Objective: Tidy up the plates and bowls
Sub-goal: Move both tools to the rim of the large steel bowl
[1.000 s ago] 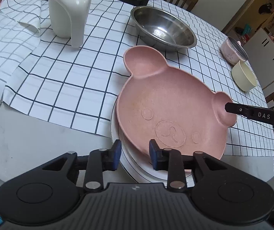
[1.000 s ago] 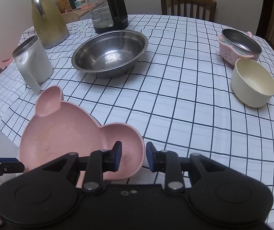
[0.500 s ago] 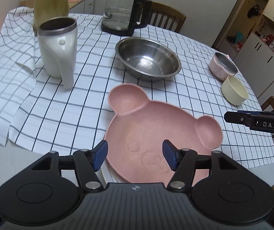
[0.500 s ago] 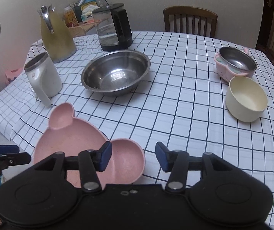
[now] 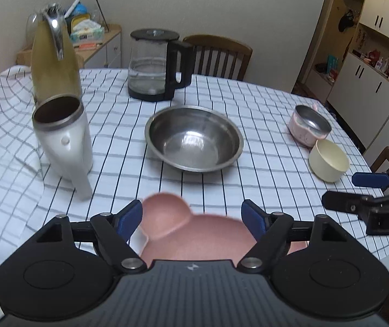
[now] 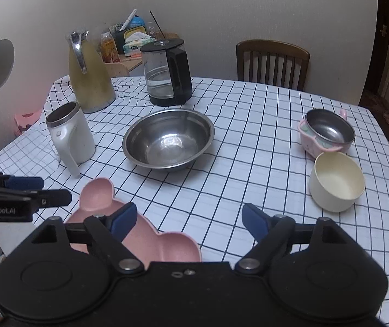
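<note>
A pink bear-shaped plate (image 5: 194, 234) lies at the table's near edge on a white plate (image 5: 139, 241); it also shows in the right wrist view (image 6: 151, 242). My left gripper (image 5: 193, 219) is open and empty, raised above the plate's near side. My right gripper (image 6: 187, 222) is open and empty, above the plate's right ear. A large steel bowl (image 5: 194, 139) (image 6: 168, 139) sits mid-table. A cream bowl (image 5: 329, 160) (image 6: 336, 181) and a pink bowl with a steel liner (image 5: 309, 125) (image 6: 326, 133) stand at the right.
A white mug (image 5: 63, 139) (image 6: 70, 139), a yellow-green jug (image 5: 54, 62) (image 6: 89, 79) and a glass kettle (image 5: 156, 65) (image 6: 167, 72) stand at the left and back on the checked tablecloth (image 5: 262, 114). A wooden chair (image 6: 272, 64) is behind the table.
Both grippers let go of the pink plate, opened wide, and pulled up and back from it. The plate now rests on the white plate.
</note>
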Demonstrator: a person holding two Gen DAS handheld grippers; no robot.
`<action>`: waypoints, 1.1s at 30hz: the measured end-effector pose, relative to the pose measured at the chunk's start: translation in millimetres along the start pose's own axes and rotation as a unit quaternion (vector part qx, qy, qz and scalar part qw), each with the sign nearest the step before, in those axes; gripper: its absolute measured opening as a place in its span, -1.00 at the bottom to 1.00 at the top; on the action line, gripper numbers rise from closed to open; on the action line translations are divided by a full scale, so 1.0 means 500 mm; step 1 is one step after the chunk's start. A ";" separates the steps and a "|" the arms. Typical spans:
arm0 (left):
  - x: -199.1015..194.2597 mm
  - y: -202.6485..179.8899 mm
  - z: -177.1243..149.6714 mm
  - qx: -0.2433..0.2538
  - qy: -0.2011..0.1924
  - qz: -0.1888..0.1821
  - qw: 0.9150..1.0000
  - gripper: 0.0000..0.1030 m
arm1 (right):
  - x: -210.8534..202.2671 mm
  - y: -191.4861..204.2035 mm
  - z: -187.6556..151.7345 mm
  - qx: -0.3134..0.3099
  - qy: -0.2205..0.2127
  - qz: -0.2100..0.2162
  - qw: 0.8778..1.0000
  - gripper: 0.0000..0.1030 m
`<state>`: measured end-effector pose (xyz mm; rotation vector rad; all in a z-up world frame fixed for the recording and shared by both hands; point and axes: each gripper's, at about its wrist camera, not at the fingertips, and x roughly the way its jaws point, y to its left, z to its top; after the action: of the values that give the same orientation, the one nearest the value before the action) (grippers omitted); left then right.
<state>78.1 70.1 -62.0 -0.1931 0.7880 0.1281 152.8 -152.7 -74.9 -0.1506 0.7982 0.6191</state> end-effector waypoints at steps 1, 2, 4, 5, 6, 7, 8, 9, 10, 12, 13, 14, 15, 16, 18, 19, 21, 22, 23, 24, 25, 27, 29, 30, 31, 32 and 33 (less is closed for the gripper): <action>0.004 -0.005 0.008 0.003 -0.005 0.002 1.000 0.55 | 0.000 0.000 0.003 -0.002 -0.003 -0.001 1.000 0.75; 0.008 -0.011 0.017 0.007 -0.009 0.005 1.000 0.55 | 0.000 -0.002 0.007 -0.004 -0.007 -0.003 1.000 0.80; 0.019 -0.019 0.034 0.010 -0.015 0.008 1.000 0.55 | 0.003 -0.005 0.017 -0.007 -0.013 -0.007 1.000 0.86; 0.024 -0.022 0.042 0.009 -0.019 0.008 1.000 0.58 | 0.005 -0.007 0.021 -0.007 -0.016 -0.009 1.000 0.88; 0.030 -0.024 0.052 0.009 -0.024 0.008 1.000 0.59 | 0.007 -0.010 0.027 -0.007 -0.019 -0.009 1.000 0.89; 0.036 -0.027 0.061 0.009 -0.028 0.009 1.000 0.65 | 0.010 -0.014 0.032 -0.007 -0.022 -0.010 1.000 0.90; 0.042 -0.028 0.070 0.008 -0.032 0.010 0.999 0.79 | 0.014 -0.018 0.037 -0.006 -0.024 -0.011 1.000 0.91; 0.050 -0.030 0.079 0.006 -0.037 0.011 0.999 0.83 | 0.018 -0.021 0.043 -0.006 -0.025 -0.011 1.000 0.92; 0.056 -0.029 0.088 0.003 -0.043 0.009 0.999 0.85 | 0.023 -0.025 0.050 -0.007 -0.028 -0.013 1.000 0.92; 0.072 -0.027 0.108 -0.002 -0.048 0.007 0.999 0.85 | 0.035 -0.033 0.064 -0.008 -0.030 -0.015 0.999 0.93; 0.082 -0.025 0.118 -0.004 -0.048 0.007 0.999 0.88 | 0.043 -0.036 0.072 -0.009 -0.030 -0.016 0.999 0.93; 0.092 -0.023 0.128 -0.007 -0.048 0.010 0.999 0.97 | 0.052 -0.041 0.080 -0.008 -0.029 -0.015 0.999 0.93; 0.101 -0.022 0.137 -0.009 -0.051 0.013 0.999 1.00 | 0.061 -0.045 0.087 -0.007 -0.029 -0.015 0.999 0.93; 0.111 -0.020 0.146 -0.011 -0.054 0.016 0.998 1.00 | 0.071 -0.050 0.096 -0.008 -0.028 -0.016 0.999 0.93; 0.137 -0.017 0.166 -0.011 -0.049 0.025 0.998 1.00 | 0.094 -0.058 0.111 -0.009 -0.025 -0.017 0.999 0.93; 0.150 -0.015 0.175 -0.014 -0.047 0.030 0.998 1.00 | 0.107 -0.062 0.120 -0.009 -0.023 -0.016 1.000 0.93; 0.179 -0.009 0.191 -0.016 -0.039 0.039 0.998 1.00 | 0.136 -0.069 0.134 -0.011 -0.020 -0.020 1.000 0.93; 0.194 -0.007 0.198 -0.016 -0.035 0.045 0.998 1.00 | 0.151 -0.072 0.141 -0.011 -0.019 -0.020 1.000 0.92; 0.208 -0.005 0.204 -0.016 -0.031 0.051 0.998 1.00 | 0.165 -0.075 0.147 -0.013 -0.017 -0.020 1.000 0.92; 0.223 -0.003 0.209 -0.015 -0.028 0.056 0.998 1.00 | 0.182 -0.078 0.154 -0.014 -0.014 -0.022 1.000 0.92; 0.238 -0.002 0.214 -0.014 -0.023 0.059 0.998 1.00 | 0.197 -0.080 0.159 -0.016 -0.011 -0.022 1.000 0.92; 0.271 0.002 0.222 -0.010 -0.010 0.068 0.998 1.00 | 0.227 -0.082 0.170 -0.023 -0.004 -0.021 1.000 0.91; 0.304 0.005 0.229 -0.006 0.001 0.074 0.997 1.00 | 0.256 -0.083 0.178 -0.026 0.002 -0.024 0.999 0.89; 0.318 0.007 0.231 -0.005 0.005 0.081 0.997 1.00 | 0.273 -0.084 0.183 -0.027 0.007 -0.023 0.999 0.88; 0.332 0.009 0.233 -0.003 0.008 0.085 0.996 1.00 | 0.289 -0.084 0.186 -0.028 0.012 -0.023 0.999 0.87; 0.347 0.012 0.235 -0.002 0.013 0.087 0.996 1.00 | 0.302 -0.084 0.189 -0.029 0.016 -0.025 0.999 0.86; 0.362 0.016 0.237 -0.004 0.020 0.091 0.996 1.00 | 0.316 -0.083 0.192 -0.030 0.020 -0.025 0.999 0.85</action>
<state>284.8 111.5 -110.5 -0.1311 0.8447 0.2996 320.9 -79.7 -124.1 -0.2370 0.8125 0.5941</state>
